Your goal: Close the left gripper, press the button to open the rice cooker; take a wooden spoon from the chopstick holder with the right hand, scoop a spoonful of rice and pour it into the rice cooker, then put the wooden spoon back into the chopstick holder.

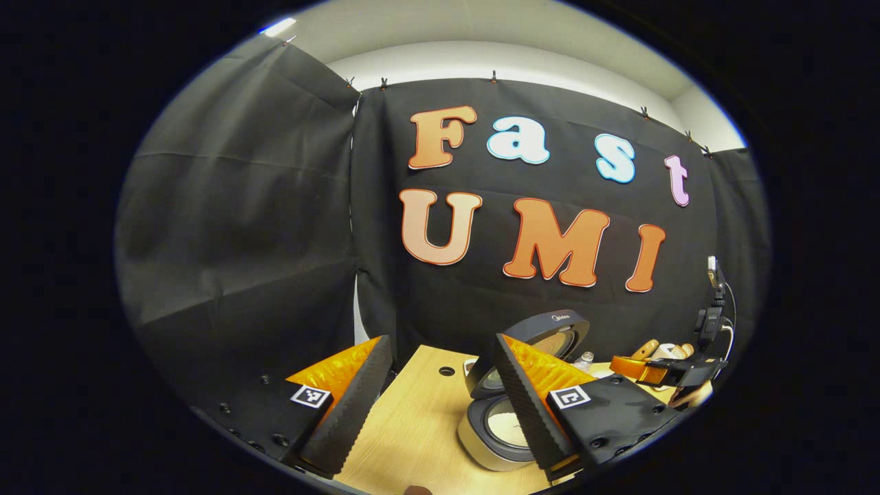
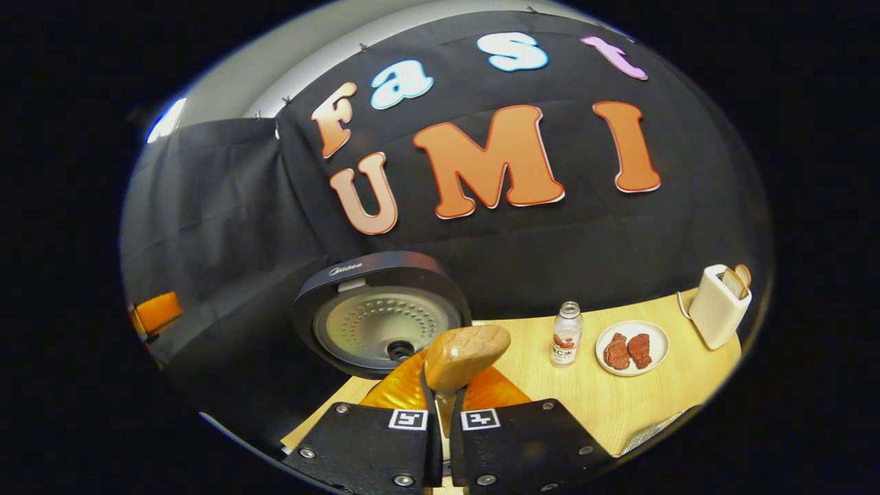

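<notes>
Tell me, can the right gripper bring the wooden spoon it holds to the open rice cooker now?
Probably yes. The right gripper is shut on the wooden spoon, and the rice cooker stands with its lid raised. Nothing shows between spoon and cooker, though the pot's opening is hidden in the right gripper view.

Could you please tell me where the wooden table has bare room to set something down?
Bare light wooden table lies in front of the small clear bottle and white plate of red meat. It is crowded near the open grey rice cooker and white toaster.
</notes>
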The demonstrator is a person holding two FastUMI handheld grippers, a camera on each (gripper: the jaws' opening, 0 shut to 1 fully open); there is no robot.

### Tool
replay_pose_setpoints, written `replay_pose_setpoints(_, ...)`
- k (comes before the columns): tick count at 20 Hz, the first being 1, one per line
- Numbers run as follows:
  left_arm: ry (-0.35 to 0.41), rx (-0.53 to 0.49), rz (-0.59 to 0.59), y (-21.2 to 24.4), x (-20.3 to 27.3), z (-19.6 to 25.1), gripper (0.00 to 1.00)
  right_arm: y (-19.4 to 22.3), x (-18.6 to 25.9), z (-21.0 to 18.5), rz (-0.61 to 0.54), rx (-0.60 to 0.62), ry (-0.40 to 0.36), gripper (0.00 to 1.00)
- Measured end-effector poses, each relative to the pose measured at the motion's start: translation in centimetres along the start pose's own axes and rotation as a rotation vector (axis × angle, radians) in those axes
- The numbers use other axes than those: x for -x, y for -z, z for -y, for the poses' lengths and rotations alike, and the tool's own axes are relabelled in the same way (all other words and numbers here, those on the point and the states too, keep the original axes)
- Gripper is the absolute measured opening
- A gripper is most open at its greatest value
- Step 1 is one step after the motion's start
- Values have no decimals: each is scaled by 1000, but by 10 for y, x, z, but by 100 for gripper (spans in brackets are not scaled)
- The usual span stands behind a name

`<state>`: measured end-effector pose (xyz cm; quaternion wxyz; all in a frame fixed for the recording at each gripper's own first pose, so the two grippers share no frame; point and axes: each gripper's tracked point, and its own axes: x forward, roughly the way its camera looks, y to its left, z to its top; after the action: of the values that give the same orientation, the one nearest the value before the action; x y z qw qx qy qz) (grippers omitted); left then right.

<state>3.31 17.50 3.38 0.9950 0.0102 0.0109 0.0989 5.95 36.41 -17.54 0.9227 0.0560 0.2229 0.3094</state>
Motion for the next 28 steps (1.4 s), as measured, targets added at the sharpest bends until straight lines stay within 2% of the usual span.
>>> replay_pose_setpoints(6, 3, 6, 26, -7, 1, 27, 100, -17, 42, 66, 21, -199, 28, 4)
replay_pose_setpoints(13, 56, -11, 50, -11, -2, 77, 100, -13, 112, 176, 63, -277, 190, 4)
replay_pose_setpoints(17, 94, 9, 44, -7, -3, 105, 100, 11, 150, 237, 56, -318, 300, 4)
replay_pose_setpoints(22, 128, 4, 31, -2, -3, 133, 100, 51, 177, 289, 27, -352, 407, 4)
replay_pose_setpoints(28, 129, 5, 33, -5, 0, 140, 100, 99, 167, 323, -9, -419, 436, 4)
